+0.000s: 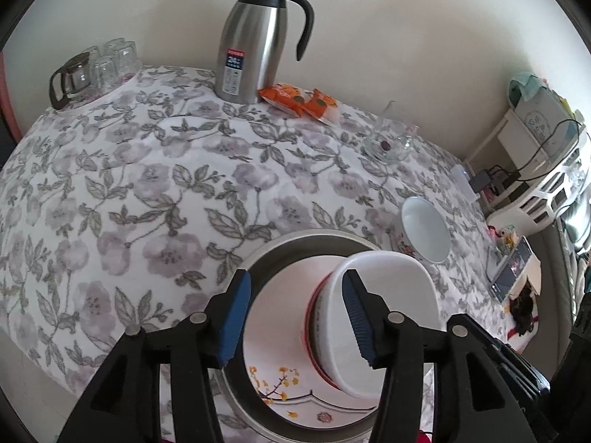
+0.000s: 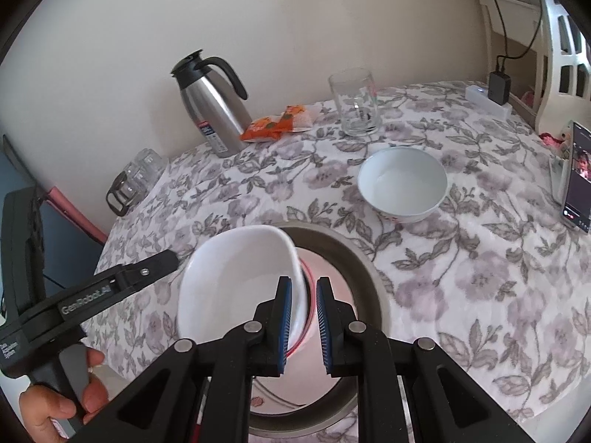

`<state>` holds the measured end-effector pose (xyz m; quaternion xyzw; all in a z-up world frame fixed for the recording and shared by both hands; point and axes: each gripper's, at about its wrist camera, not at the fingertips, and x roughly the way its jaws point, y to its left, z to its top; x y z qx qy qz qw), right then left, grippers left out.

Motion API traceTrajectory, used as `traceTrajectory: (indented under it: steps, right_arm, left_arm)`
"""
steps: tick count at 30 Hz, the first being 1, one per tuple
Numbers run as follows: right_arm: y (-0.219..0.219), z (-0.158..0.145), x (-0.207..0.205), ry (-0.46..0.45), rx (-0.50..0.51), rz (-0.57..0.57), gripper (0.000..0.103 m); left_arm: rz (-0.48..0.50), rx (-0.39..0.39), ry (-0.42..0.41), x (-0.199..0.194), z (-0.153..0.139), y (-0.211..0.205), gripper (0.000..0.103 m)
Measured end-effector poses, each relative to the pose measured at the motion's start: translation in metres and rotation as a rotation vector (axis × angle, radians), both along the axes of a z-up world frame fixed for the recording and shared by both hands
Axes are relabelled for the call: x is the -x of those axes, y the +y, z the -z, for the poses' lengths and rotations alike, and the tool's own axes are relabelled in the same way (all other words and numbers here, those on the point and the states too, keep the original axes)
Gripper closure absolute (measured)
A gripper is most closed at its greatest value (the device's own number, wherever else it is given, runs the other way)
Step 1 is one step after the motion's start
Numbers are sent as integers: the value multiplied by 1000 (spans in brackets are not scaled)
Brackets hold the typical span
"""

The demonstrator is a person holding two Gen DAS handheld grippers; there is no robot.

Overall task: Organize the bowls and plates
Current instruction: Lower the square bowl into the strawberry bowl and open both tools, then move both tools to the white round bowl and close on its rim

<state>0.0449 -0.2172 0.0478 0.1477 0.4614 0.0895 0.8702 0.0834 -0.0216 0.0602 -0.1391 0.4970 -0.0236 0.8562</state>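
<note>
A metal-rimmed plate [image 1: 314, 243] with a pale pink, flower-painted face lies on the table. It also shows in the right wrist view [image 2: 365, 277]. My right gripper [image 2: 304, 323] is shut on the rim of a white bowl [image 2: 236, 288] with a red-banded outside, holding it tilted above the plate. In the left wrist view this bowl [image 1: 391, 313] hangs tilted over the plate. My left gripper [image 1: 295, 317] is open and empty above the plate, beside the bowl. A second white bowl [image 2: 402, 184] with a floral outside stands upright on the cloth, also seen in the left wrist view [image 1: 424, 232].
A steel thermos jug [image 1: 258, 37] and orange snack packets [image 1: 299, 101] stand at the back by the wall. A tray of upturned glasses [image 1: 96, 70] is back left. A glass mug [image 2: 356, 101], a power strip [image 2: 487, 101] and a propped phone [image 2: 578, 181] are on the right.
</note>
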Motion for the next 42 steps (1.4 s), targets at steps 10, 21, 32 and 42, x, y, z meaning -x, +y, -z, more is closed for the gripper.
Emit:
traceTrajectory:
  steps: [10, 21, 32, 42]
  right_arm:
    - [-7, 6, -5, 18, 19, 33, 54]
    - [-9, 10, -8, 14, 33, 47, 22]
    - [-16, 13, -11, -3, 26, 66, 0]
    - [-24, 16, -13, 9, 17, 88, 0]
  left_arm:
    - [-18, -40, 28, -2, 6, 0, 32]
    - [-70, -84, 15, -2, 9, 6, 10]
    - [-78, -111, -2, -4, 8, 5, 10]
    - [-57, -126, 4, -5, 10, -1, 10]
